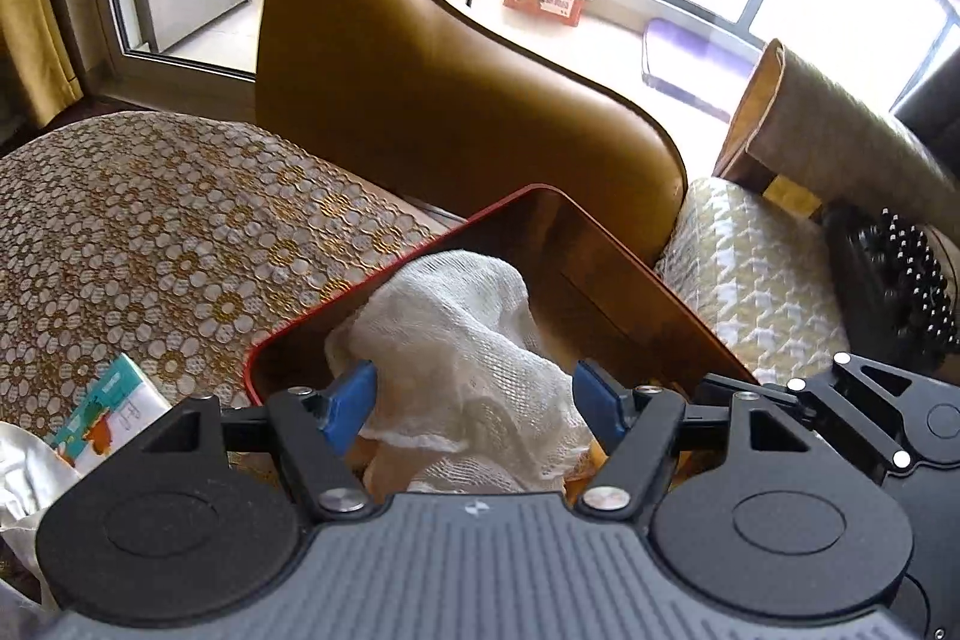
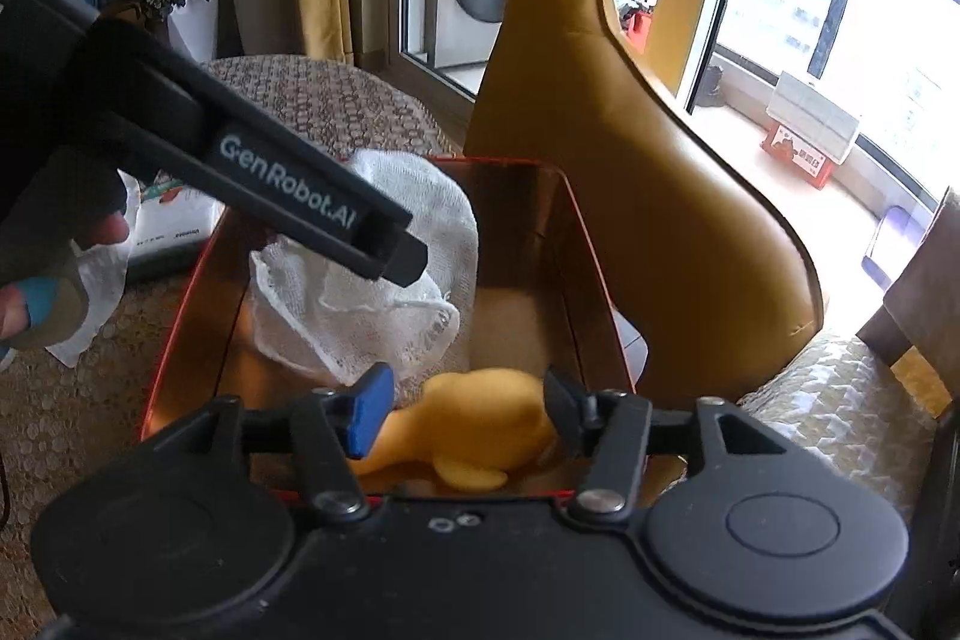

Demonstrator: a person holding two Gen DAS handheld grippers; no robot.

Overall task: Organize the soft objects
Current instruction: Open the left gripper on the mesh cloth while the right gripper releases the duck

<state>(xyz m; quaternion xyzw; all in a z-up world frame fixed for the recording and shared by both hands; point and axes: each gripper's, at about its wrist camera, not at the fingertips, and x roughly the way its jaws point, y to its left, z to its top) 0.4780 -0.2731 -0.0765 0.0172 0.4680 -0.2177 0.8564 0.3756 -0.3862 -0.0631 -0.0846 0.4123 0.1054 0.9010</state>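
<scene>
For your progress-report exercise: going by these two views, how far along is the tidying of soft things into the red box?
Done: a yellow plush toy already lies on the floor of the red box. In hand: the white mesh cloth sits between the open fingers of the left gripper, over the box; whether it is released is unclear. The right gripper is open, holding nothing. Left: white material lies outside, beside the box.

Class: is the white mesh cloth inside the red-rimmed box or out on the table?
Inside. The white mesh cloth lies crumpled within the box walls, beside the yellow plush toy.
</scene>
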